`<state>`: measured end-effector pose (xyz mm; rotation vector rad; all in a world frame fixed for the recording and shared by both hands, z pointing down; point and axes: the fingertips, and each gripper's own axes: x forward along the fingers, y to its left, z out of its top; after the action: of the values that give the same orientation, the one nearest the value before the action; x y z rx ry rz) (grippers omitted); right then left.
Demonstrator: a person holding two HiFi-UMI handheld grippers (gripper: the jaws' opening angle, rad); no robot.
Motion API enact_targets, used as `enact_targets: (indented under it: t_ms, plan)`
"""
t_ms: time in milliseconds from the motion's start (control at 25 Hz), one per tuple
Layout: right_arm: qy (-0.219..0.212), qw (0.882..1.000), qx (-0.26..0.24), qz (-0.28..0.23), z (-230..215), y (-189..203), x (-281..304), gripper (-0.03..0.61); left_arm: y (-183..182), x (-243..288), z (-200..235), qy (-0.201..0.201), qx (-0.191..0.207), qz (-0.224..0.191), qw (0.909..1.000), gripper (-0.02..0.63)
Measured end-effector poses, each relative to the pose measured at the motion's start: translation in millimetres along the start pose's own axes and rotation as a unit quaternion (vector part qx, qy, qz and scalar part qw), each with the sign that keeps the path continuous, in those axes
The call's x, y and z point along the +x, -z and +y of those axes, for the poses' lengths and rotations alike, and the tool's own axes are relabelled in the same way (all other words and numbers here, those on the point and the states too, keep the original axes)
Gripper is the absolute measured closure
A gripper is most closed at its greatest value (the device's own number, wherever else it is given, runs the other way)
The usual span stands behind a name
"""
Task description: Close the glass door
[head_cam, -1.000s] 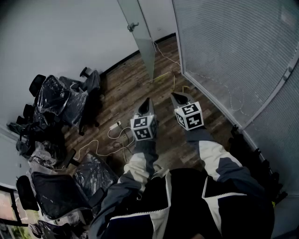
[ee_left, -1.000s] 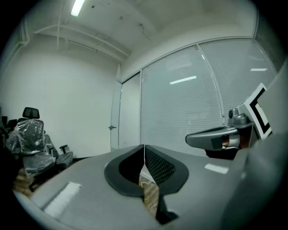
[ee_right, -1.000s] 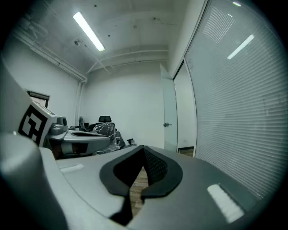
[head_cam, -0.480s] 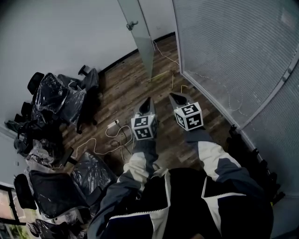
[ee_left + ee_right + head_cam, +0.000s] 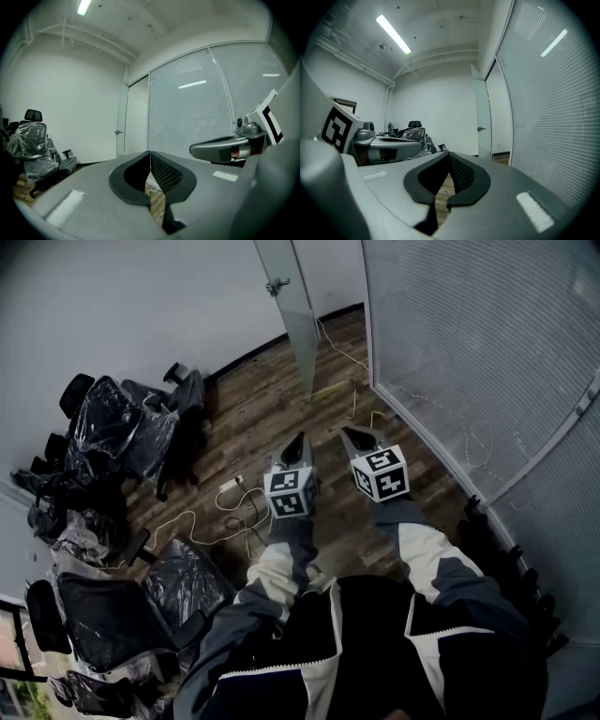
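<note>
The left gripper (image 5: 298,441) and right gripper (image 5: 350,435) are held out side by side toward the glass door (image 5: 295,315). Both pairs of fingers (image 5: 461,176) are closed, empty.

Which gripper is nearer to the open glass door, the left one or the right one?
Left, by a little. In the head view the left gripper is almost straight below the glass door; the right gripper is further aside, toward the blind-covered wall. Neither touches it.
</note>
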<state>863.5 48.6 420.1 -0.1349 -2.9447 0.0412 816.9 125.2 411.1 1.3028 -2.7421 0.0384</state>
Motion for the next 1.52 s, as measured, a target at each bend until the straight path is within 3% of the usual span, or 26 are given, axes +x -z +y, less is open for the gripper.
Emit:
enact_targets:
  t_ms: [280, 600, 960, 1200, 1520]
  plan:
    - [-0.018, 1.0, 0.001, 0.006, 32.9, -3.5, 50.9, 0.574, 0.6, 3.2, 53.6, -0.009, 0.018, -0.002, 0.9998, 0.612]
    - [0.0, 1.0, -0.003, 0.012, 53.0, -17.6, 143.4, 0.574, -4.8, 44.1, 137.7, 0.019, 0.038, 0.0, 0.9991, 0.612]
    - [0.025, 0.999, -0.024, 0.029, 70.3, -25.8, 238.7, 0.574, 1.1, 84.8, 224.8, 0.052, 0.005, 0.0, 0.9986, 0.615]
    - [0.043, 0.997, -0.047, 0.035, 71.8, -29.4, 278.5, 0.574, 6.7, 103.0, 258.0, 0.065, -0.013, -0.007, 0.9978, 0.615]
    - [0.031, 0.998, -0.033, 0.044, 47.1, -22.8, 325.8, 0.574, 22.9, 145.7, 279.9, 0.061, -0.026, 0.01, 0.9978, 0.615]
